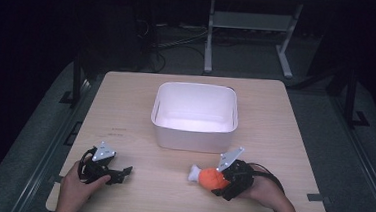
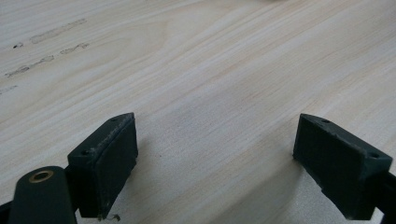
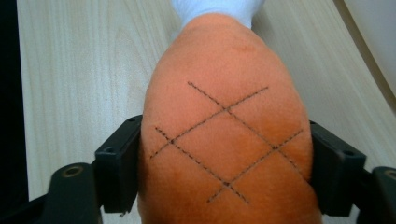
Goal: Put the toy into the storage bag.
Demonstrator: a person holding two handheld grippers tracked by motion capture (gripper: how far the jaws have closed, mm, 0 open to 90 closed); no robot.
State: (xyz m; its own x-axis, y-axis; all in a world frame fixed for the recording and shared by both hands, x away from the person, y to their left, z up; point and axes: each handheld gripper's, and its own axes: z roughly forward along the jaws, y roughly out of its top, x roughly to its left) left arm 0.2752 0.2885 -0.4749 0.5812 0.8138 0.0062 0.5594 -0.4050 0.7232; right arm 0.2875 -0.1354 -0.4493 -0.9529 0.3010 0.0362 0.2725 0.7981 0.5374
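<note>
Orange plush drumstick (image 3: pixel 224 140) with dark stitched crosshatch and white end, white bin (image 1: pixel 194 116), pale wood table (image 1: pixel 125 111)

No readable text, label, brand, number or sign appears on anything here.

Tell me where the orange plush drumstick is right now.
In the high view the orange plush drumstick lies at the table's near right, in front of the white bin, between the right gripper's jaws, white bone end pointing left.
</note>
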